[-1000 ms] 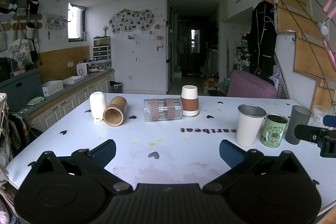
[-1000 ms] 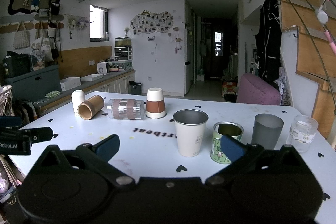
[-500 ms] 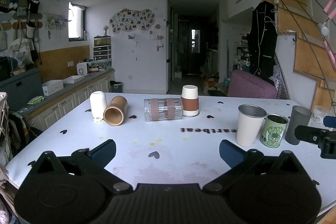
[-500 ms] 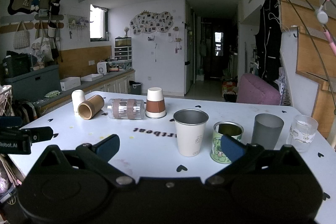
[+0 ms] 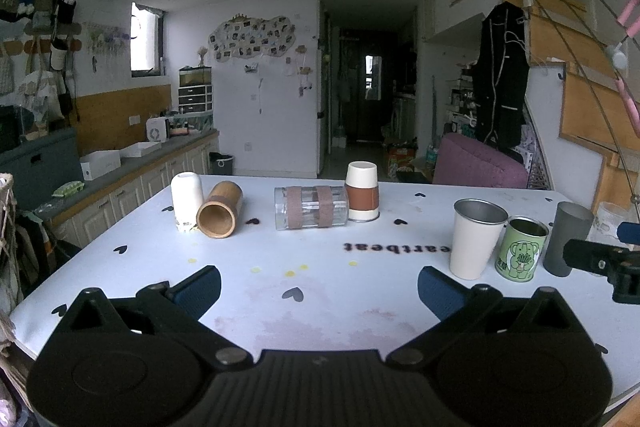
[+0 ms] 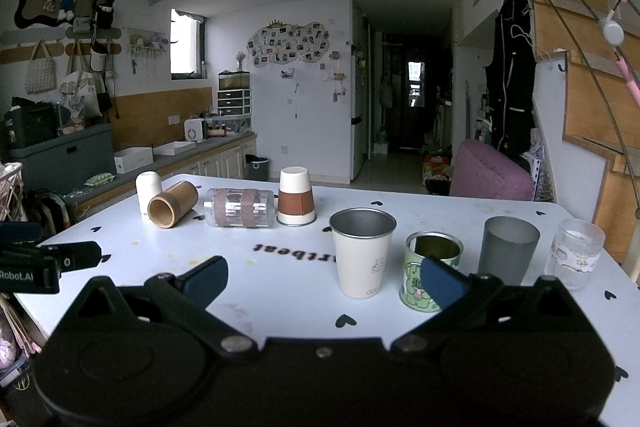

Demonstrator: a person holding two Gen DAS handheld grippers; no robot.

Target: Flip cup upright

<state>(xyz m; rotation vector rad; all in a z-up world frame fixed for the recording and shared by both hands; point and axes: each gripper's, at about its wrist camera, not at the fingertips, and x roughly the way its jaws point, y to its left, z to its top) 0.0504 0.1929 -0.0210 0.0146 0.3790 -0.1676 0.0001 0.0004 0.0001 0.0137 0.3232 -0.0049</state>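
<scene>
Lived-in loft home, kitchen counter (image 6: 200, 151) with white cabinets along the left wall, photo collage (image 6: 288, 43), wooden staircase (image 6: 592, 75), purple armchair (image 6: 494, 175), heart-dotted table (image 5: 320, 283)

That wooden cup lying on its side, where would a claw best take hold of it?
Probably across the bamboo cup's round body, midway along, coming from above. It lies with its open mouth toward the cameras, beside the white cup, so the curved sides give two opposing faces. The left claw is open and nearer.
</scene>
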